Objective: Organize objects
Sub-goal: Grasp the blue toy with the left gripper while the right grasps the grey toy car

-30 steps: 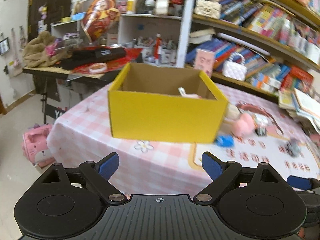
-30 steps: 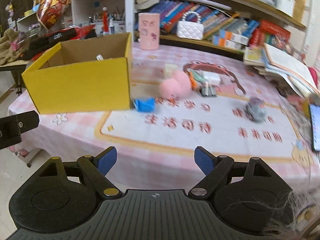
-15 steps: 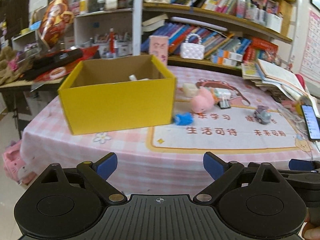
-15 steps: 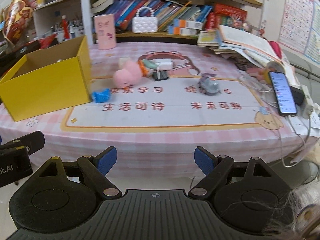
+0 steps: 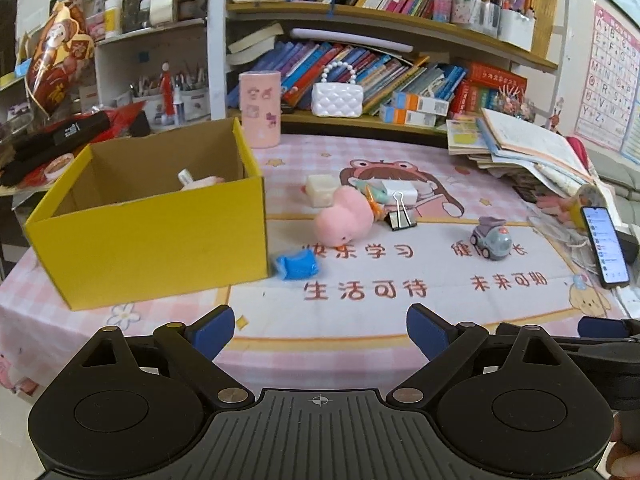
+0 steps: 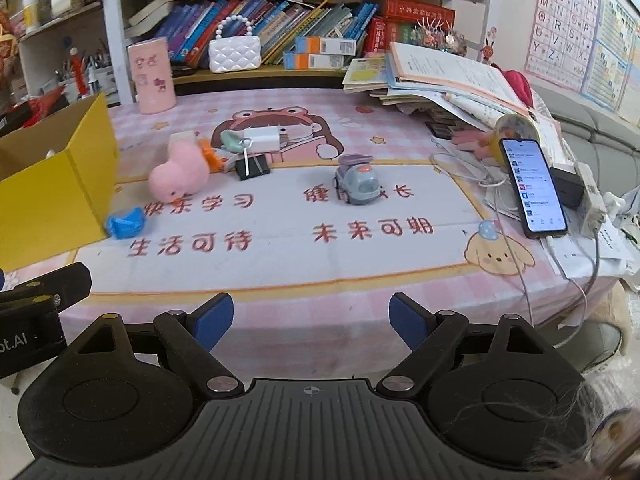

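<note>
Both your grippers, left point(image 5: 319, 330) and right point(image 6: 311, 318), hang spread wide and empty at the table's point(image 5: 320, 344) near edge. Past them the box point(image 5: 160, 236): blue toy point(image 5: 297, 266) touching its right corner, pink plush point(image 5: 344, 222) and car point(image 5: 491, 238) farther right.

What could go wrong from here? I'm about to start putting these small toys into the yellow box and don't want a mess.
1. The blue wrapped piece lies tight against the yellow box; a finger reaching for it may shove the box.
2. The pink plush is crowded by the binder clip and an orange piece, so a grab might drag those along.
3. The toy car may roll when nudged.
</note>
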`<state>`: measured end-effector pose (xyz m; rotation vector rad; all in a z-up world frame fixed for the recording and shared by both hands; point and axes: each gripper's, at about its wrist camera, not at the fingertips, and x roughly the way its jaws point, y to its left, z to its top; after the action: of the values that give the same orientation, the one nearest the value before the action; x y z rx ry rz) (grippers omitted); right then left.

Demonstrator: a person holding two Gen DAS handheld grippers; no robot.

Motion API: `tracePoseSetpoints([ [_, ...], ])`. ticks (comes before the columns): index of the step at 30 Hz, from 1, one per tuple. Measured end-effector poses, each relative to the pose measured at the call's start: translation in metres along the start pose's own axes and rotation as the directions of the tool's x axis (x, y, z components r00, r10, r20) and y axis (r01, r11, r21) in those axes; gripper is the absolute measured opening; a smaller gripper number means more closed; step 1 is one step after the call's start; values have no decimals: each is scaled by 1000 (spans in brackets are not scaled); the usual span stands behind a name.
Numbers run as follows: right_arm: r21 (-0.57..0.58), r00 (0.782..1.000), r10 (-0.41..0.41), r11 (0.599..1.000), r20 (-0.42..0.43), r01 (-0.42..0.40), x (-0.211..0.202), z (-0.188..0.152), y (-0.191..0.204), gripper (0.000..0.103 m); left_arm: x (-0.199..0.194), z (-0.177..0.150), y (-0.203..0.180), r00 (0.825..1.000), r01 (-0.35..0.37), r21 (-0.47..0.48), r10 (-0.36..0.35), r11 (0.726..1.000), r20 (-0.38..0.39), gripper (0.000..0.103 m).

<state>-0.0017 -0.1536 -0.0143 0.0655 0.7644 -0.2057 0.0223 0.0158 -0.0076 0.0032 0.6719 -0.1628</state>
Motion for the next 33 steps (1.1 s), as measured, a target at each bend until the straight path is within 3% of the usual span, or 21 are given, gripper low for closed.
tracePoseSetpoints([
  [8, -19, 999, 33, 999, -15, -33, 36, 33, -21, 84, 39, 16, -17, 998, -54, -32, 53, 998, -35, 92],
  [13, -40, 999, 49, 998, -23, -49, 63, 53, -33, 84, 67, 26, -23, 992, -116, -47, 114, 992, -48, 81],
  [17, -77, 997, 65, 995, -36, -68, 86, 66, -40, 84, 95, 31, -26, 981, -181, -57, 176, 982, -77, 69],
  [26, -150, 992, 102, 982, -71, -112, 126, 86, -51, 84, 141, 34, -22, 948, -299, -116, 281, 947, -150, 64],
  [33, -196, 991, 111, 973, -70, -122, 162, 97, -57, 84, 161, 33, -23, 931, -346, -157, 317, 925, -184, 59],
])
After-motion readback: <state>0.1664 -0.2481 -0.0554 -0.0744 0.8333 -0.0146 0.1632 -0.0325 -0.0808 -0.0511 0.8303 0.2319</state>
